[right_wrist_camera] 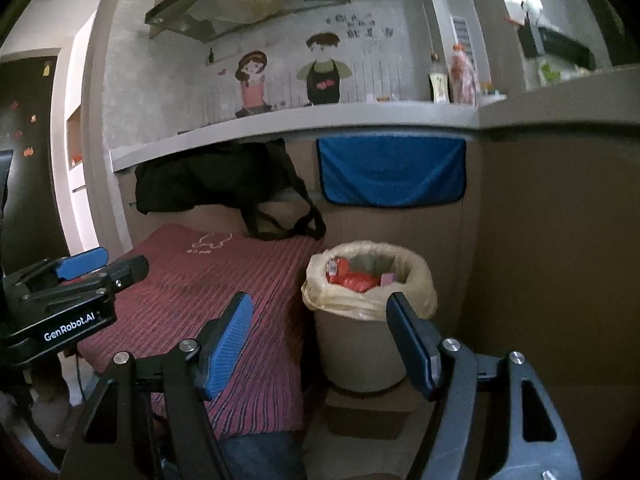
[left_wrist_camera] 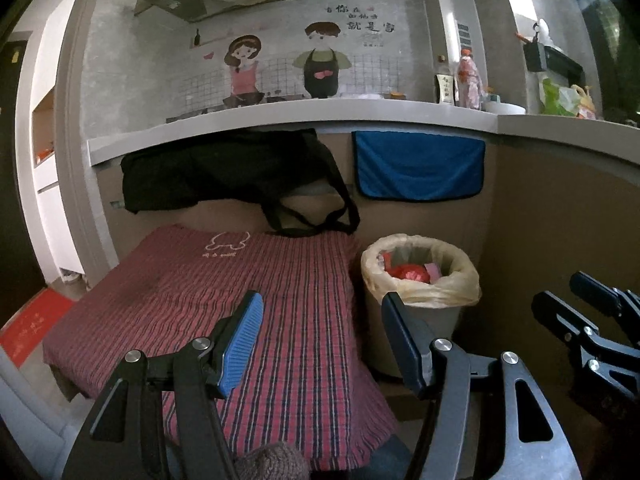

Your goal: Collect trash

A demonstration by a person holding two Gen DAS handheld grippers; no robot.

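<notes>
A grey trash bin [left_wrist_camera: 444,320] [right_wrist_camera: 356,352] with a yellowish plastic liner stands low on the right of a low table under a red striped cloth [left_wrist_camera: 240,280] [right_wrist_camera: 208,292]. Red wrappers [left_wrist_camera: 408,272] [right_wrist_camera: 352,278] and a pink piece lie inside it. My left gripper [left_wrist_camera: 322,298] is open and holds nothing, its right finger in front of the bin's near rim. It shows again at the left of the right wrist view [right_wrist_camera: 122,260]. My right gripper [right_wrist_camera: 319,298] is also open and holds nothing, with the bin between and beyond its fingers. It shows again at the right edge of the left wrist view [left_wrist_camera: 558,290].
A black bag [left_wrist_camera: 224,176] and a blue towel [left_wrist_camera: 418,170] hang from a grey counter ledge [left_wrist_camera: 280,116] behind the table. Bottles [left_wrist_camera: 468,80] stand on the ledge. A brown panel wall [right_wrist_camera: 552,220] closes the right side. A red floor mat [left_wrist_camera: 32,328] lies far left.
</notes>
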